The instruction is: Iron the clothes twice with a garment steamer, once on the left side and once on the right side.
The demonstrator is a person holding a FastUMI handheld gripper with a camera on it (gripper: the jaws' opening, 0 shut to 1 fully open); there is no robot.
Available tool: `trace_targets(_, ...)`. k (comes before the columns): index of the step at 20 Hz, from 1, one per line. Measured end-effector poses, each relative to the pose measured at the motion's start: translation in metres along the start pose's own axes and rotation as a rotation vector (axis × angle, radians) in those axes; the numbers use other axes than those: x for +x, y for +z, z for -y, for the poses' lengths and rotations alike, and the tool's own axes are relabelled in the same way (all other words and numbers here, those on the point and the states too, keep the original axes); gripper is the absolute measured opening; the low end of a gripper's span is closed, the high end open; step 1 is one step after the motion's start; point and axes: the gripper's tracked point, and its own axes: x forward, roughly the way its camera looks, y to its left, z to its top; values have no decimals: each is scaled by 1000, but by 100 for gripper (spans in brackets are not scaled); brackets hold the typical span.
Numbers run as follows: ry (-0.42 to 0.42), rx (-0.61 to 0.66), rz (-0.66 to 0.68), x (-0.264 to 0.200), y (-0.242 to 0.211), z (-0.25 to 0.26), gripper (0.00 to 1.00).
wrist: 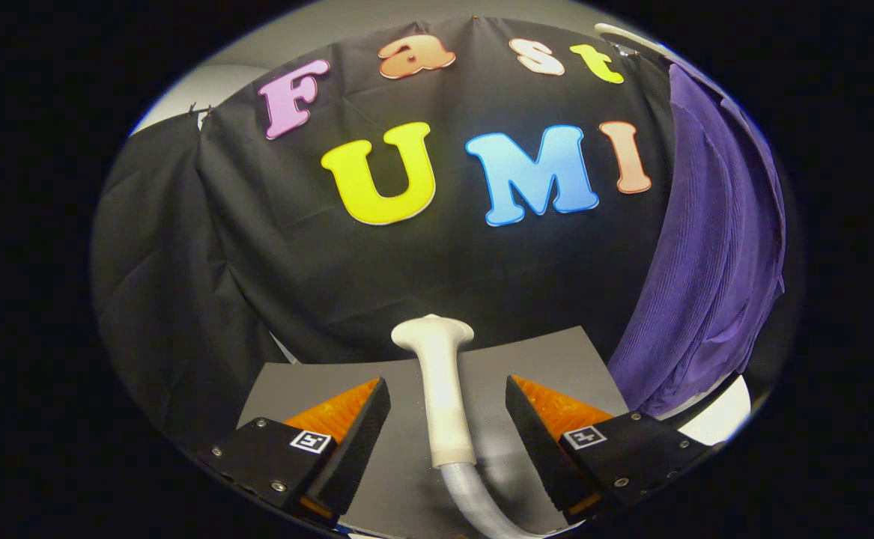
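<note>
**Two fingers poised around the steamer handle**

Both fingers of the hand-held gripper (448, 419) stand spread, with the white garment steamer (440, 389) lying on the grey worktop (541, 359) between them, untouched. Its hose (478, 501) trails back under the gripper. Closing squarely on the handle's narrow middle looks wisest, before lifting toward the purple garment (706, 247) hanging beyond the right finger.

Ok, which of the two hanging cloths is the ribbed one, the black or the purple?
The purple garment, hanging beyond the open tongs to their right, shows fine ribbing; the black cloth is smooth.
</note>
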Motion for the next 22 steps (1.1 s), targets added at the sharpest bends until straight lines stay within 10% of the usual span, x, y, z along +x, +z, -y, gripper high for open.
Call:
trace_targets(11,-102,-41,-214,62,-37,4,92)
trace_targets(22,-175,-91,-208,62,-50,17,45)
